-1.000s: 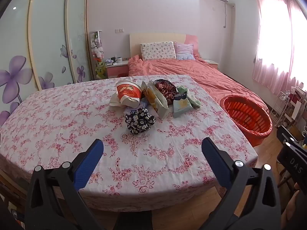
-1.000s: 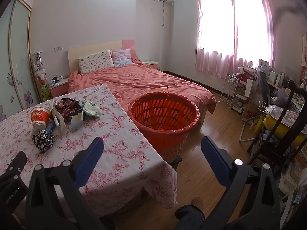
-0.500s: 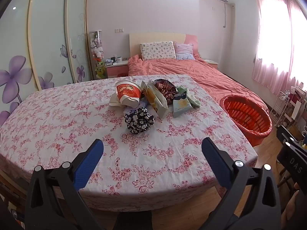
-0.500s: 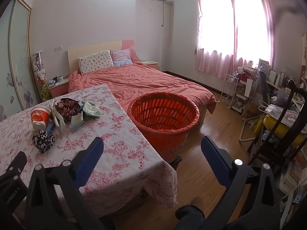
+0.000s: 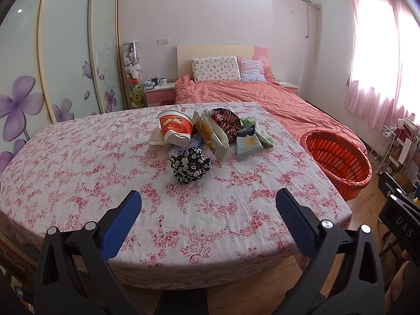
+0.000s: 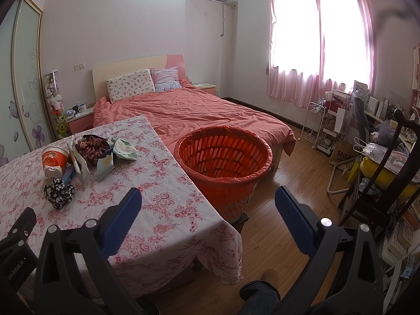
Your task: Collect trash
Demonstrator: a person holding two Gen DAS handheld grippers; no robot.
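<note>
Trash (image 5: 207,136) sits piled mid-counter (image 5: 78,162), well ahead of your left gripper (image 5: 208,207), whose fingers (image 5: 120,223) are spread wide and hold nothing. Your right gripper (image 6: 207,207) is likewise wide open and empty, hovering over the counter's edge, with the red basket (image 6: 223,157) on the floor just beyond, beside the counter.

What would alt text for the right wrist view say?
An open right gripper, holding nothing, hovers over the corner of a floral-clothed table, facing an orange laundry basket on the wood floor beside it. A red paper cup, snack bags and crumpled cloths sit piled on the table's far left.
</note>
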